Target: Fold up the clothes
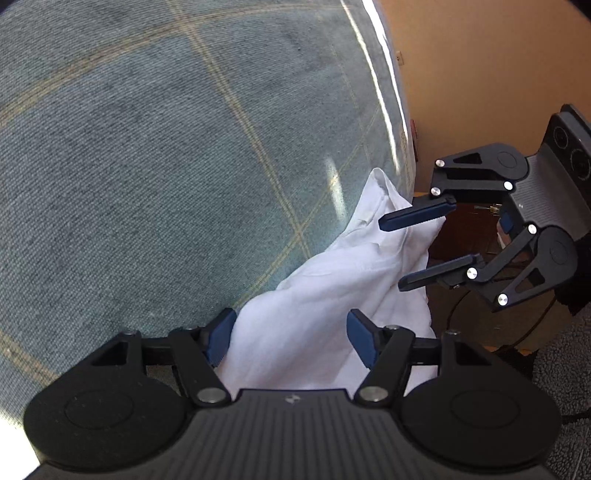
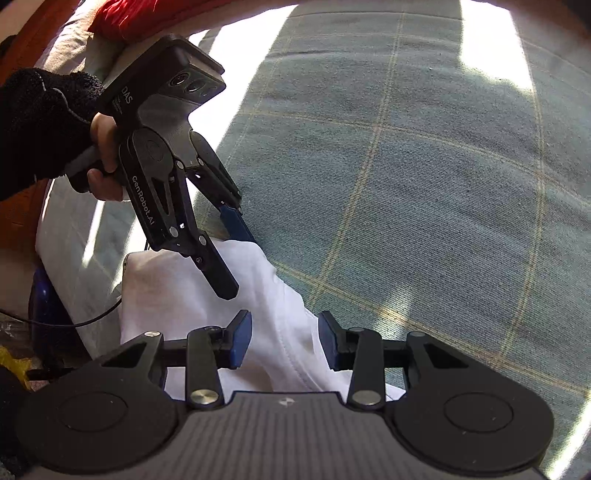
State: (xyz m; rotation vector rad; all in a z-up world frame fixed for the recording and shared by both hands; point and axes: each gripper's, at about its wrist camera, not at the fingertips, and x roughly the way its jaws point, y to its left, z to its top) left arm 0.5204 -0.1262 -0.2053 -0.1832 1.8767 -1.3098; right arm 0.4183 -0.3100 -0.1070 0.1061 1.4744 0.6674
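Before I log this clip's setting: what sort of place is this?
Probably a bedroom at home: a blue checked bedspread covers a wide soft surface, a white garment lies at its edge, and a red pillow or quilt sits at the far end.

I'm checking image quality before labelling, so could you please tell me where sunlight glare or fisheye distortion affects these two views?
Left wrist view: a blown-out sun streak runs along the edge of the blue-grey bedspread, whose check lines bow from fisheye distortion; the white garment stays readable. Right wrist view: overexposed sun patches cross the bedspread at top, and the garment's shaded left side looks dimmer.
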